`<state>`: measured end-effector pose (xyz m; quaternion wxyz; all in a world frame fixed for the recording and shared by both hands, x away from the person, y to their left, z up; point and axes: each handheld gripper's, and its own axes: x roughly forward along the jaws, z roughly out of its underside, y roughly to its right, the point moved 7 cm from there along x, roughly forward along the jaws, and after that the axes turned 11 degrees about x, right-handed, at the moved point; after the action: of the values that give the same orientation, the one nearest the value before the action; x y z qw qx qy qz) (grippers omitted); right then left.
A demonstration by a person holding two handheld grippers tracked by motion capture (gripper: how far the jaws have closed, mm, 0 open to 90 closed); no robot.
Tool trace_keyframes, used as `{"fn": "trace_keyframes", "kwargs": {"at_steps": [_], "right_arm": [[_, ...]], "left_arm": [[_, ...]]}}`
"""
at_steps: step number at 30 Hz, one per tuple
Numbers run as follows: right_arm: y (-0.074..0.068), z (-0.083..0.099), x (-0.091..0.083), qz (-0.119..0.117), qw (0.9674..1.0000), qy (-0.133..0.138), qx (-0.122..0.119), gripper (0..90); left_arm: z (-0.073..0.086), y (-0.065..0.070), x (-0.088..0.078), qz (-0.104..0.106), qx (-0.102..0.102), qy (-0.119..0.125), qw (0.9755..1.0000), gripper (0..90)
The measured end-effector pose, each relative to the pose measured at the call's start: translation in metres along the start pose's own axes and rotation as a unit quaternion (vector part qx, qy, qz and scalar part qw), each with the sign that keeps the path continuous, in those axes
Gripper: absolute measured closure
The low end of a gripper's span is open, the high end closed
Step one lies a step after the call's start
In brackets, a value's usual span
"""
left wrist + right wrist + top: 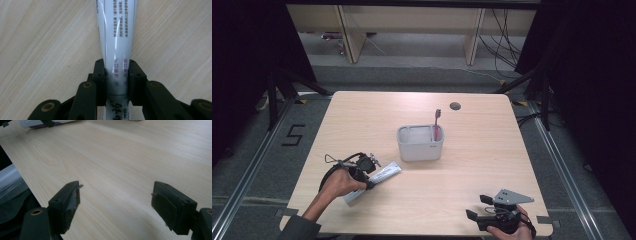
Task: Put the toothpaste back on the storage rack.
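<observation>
Left claw (116, 78) clamped on white tube (117, 37), jaws pressing both sides of its narrow end; tube body runs straight out ahead of the jaws, lying flat on the wood surface (45, 45). High view: left claw (371, 165) sits at near-left of surface, tube (379, 176) angled diagonally under it, one end toward the grey caddy (420, 145), the other back under the hand (339, 182).

Right claw (116, 205) wide open, nothing between jaws, just bare surface. High view: right claw (476, 207) at near-right edge, held in the right hand (512, 232), grey three-cornered plate on top, well apart from tube and caddy.

Caddy at surface centre, near the tube's far end but not touching. Pink toothbrush (436, 125) upright in its right-hand compartment, head up. Round cable hole (455, 106) in surface behind caddy.
</observation>
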<state>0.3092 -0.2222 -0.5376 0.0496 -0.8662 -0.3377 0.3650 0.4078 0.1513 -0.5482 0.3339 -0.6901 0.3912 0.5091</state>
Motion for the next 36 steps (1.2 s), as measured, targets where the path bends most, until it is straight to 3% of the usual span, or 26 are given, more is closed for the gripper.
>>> {"fn": "trace_keyframes", "kwargs": {"at_steps": [9,11,12,13,16,18,19,20,21,22,23,24,25,26,27,28,29,31,33,34,36], "right_arm": [[0.001,0.0,0.0,-0.001,1.0,0.001,0.0,23.7],[0.0,0.0,0.001,-0.002,1.0,0.001,0.003,23.7],[0.0,0.0,0.001,-0.002,1.0,0.001,0.003,23.7],[0.0,0.0,0.001,-0.002,1.0,0.0,0.003,23.7],[0.001,0.0,0.0,-0.001,1.0,0.001,0.002,23.7],[0.001,0.0,0.001,-0.001,1.0,0.003,0.004,23.7],[0.001,0.0,0.001,-0.002,1.0,0.003,0.004,23.7],[0.001,0.0,0.001,-0.002,1.0,0.003,0.004,23.7],[0.001,0.0,0.001,-0.002,1.0,0.004,0.003,23.6],[0.0,0.0,0.001,-0.002,1.0,0.003,0.006,23.6],[0.0,0.0,0.001,-0.002,1.0,0.003,0.006,23.6],[-0.001,0.0,0.001,-0.006,0.9999,0.001,0.011,23.6],[0.0,0.0,0.0,-0.002,1.0,0.001,0.006,23.6],[0.0,0.0,0.0,-0.002,1.0,0.001,0.006,23.6],[0.001,0.0,0.0,0.001,1.0,-0.001,0.006,23.6],[0.001,0.0,0.0,0.001,1.0,-0.001,0.006,23.6],[0.001,0.0,-0.001,0.001,1.0,0.0,0.004,23.6],[0.001,0.0,-0.001,0.0,1.0,0.002,0.003,23.5],[0.001,-0.001,0.0,0.0,1.0,0.006,0.004,23.5],[0.001,-0.001,0.0,-0.001,1.0,0.005,0.004,23.5],[0.002,-0.001,0.0,0.001,1.0,0.006,0.004,23.5]], "left_arm": [[0.002,-0.003,-0.007,-0.002,-0.008,0.051,0.9986,72.9],[0.002,-0.005,-0.015,-0.003,-0.021,0.08,0.9966,72.9],[0.002,-0.005,-0.015,-0.003,-0.021,0.08,0.9966,72.9],[0.001,-0.009,-0.02,-0.012,-0.029,0.101,0.9944,72.9],[0.001,-0.012,-0.026,-0.014,-0.036,0.118,0.9923,72.9],[0.0,-0.016,-0.035,-0.029,-0.053,0.143,0.9878,72.9],[-0.001,-0.02,-0.038,-0.039,-0.05,0.157,0.9855,72.9],[-0.001,-0.02,-0.038,-0.039,-0.05,0.157,0.9855,72.9],[-0.002,-0.024,-0.046,-0.043,-0.062,0.178,0.9811,72.9],[-0.003,-0.026,-0.05,-0.047,-0.066,0.186,0.9792,72.9],[-0.003,-0.026,-0.05,-0.047,-0.066,0.186,0.9792,72.9],[-0.004,-0.028,-0.054,-0.049,-0.071,0.193,0.9775,72.9],[-0.007,-0.034,-0.061,-0.065,-0.085,0.22,0.9697,72.9],[-0.007,-0.034,-0.061,-0.065,-0.085,0.22,0.9697,72.8],[-0.008,-0.038,-0.066,-0.069,-0.088,0.231,0.9665,72.8],[-0.008,-0.038,-0.066,-0.069,-0.088,0.231,0.9665,72.8],[-0.009,-0.041,-0.071,-0.082,-0.089,0.242,0.9627,72.8],[-0.01,-0.042,-0.072,-0.077,-0.091,0.246,0.9619,72.8],[-0.013,-0.043,-0.075,-0.085,-0.102,0.263,0.9557,72.8],[-0.014,-0.044,-0.077,-0.083,-0.098,0.261,0.9566,72.8],[-0.021,-0.046,-0.081,-0.091,-0.107,0.284,0.9485,72.8]]}}
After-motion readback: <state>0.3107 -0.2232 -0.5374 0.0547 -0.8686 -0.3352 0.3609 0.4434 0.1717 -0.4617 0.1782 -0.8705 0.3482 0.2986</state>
